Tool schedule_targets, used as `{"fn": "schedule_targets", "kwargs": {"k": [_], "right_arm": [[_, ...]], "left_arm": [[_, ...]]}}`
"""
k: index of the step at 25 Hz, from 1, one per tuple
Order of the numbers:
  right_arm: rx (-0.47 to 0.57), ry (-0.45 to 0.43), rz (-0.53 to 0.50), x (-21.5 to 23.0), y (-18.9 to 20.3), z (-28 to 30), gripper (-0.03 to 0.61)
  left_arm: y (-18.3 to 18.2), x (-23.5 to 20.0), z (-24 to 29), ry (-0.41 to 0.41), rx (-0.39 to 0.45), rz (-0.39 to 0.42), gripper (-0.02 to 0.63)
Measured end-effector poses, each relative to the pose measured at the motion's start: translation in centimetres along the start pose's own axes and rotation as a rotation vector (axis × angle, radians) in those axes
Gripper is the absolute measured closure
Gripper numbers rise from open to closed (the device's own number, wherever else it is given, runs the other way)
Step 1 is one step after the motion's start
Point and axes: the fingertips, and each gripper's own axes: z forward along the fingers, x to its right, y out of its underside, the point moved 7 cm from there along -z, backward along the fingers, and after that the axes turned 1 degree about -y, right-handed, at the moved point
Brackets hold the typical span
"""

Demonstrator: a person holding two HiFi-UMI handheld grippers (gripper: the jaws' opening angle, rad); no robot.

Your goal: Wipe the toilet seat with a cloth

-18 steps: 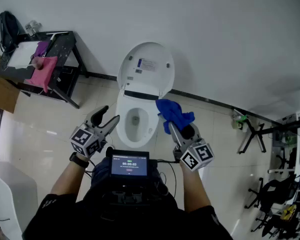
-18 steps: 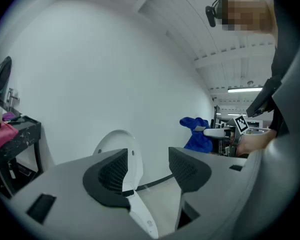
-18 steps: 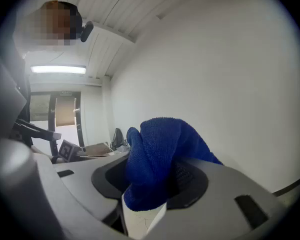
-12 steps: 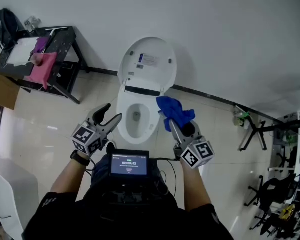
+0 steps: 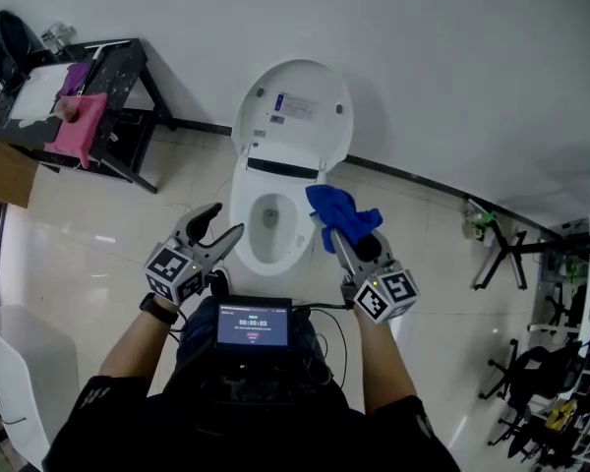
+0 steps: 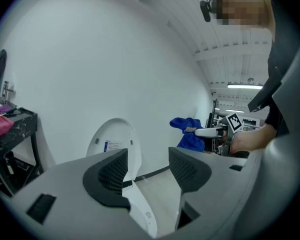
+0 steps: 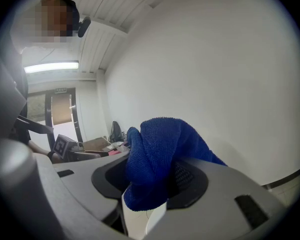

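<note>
A white toilet stands against the wall with its lid [image 5: 293,114] raised and its seat [image 5: 244,226] down around the bowl. My right gripper [image 5: 334,236] is shut on a blue cloth [image 5: 340,213], held over the seat's right side. The cloth [image 7: 156,156] bunches between the jaws and hides the pads. My left gripper [image 5: 216,227] hovers open and empty at the seat's left front. In the left gripper view the lid [image 6: 115,143] shows between the open jaws, with the cloth [image 6: 188,132] to the right.
A black side table [image 5: 124,85] with a pink cloth [image 5: 77,129] stands at the far left, a dark bag [image 5: 9,33] behind it. A screen [image 5: 254,324] hangs at the person's chest. A black stand [image 5: 494,254] and chairs [image 5: 541,411] crowd the right.
The view has shifted slightly, so the toilet sits a little higher in the frame. Both grippers keep their places before the bowl, and the cloth stays held.
</note>
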Motion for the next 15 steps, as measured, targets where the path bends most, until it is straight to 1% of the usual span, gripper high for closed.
{"fn": "schedule_targets", "kwargs": {"k": [4, 7, 15], "right_arm": [[-0.042, 0.002, 0.015, 1.0, 1.9, 1.2, 0.388], [-0.089, -0.002, 0.011, 1.9, 4.0, 2.3, 0.388], [-0.24, -0.006, 0.046, 4.7, 12.2, 5.6, 0.388]], "left_arm": [[0.9, -0.1, 0.5, 0.004, -0.032, -0.019, 0.365], [2.3, -0.5, 1.0, 0.015, -0.068, -0.007, 0.365], [6.9, -1.0, 2.8, 0.03, -0.194, -0.024, 0.364]]}}
